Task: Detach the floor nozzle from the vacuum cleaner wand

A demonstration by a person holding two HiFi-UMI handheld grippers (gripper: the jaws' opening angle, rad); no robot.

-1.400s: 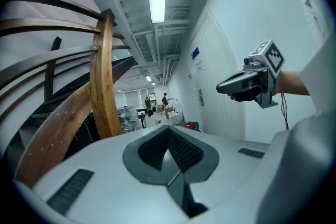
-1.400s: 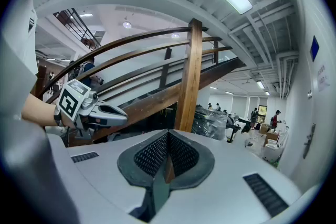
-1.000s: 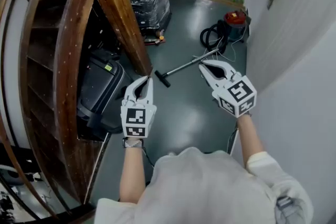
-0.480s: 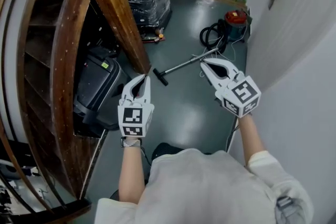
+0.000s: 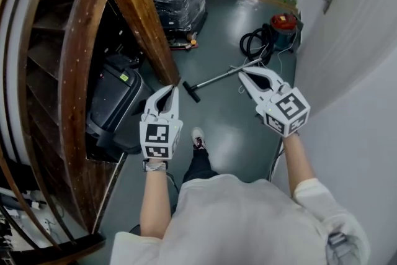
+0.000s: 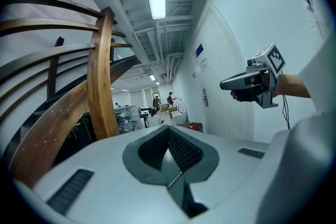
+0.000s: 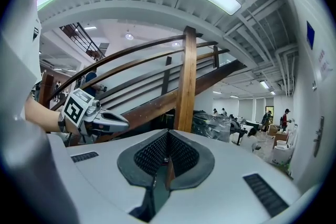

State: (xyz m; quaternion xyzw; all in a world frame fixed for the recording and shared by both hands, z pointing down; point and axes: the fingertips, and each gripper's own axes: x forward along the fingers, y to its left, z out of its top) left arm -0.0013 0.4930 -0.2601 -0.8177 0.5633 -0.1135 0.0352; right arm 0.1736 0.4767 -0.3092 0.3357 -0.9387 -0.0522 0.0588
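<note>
One wooden post (image 5: 139, 9) near vacuum wand (image 5: 220, 77)

red vacuum canister (image 5: 283, 22), black floor nozzle (image 5: 191, 92), brown stair beam (image 5: 138, 12)

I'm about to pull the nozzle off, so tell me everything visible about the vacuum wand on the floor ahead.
The thin silver metal vacuum wand lies flat on the glossy dark grey floor, running diagonally. Its near end carries the short black bar-shaped floor nozzle, still attached, near the slanted wooden stair beam. Its far end reaches the coiled black hose beside the red-topped canister. Neither the left claw nor the right claw touches it.
</note>
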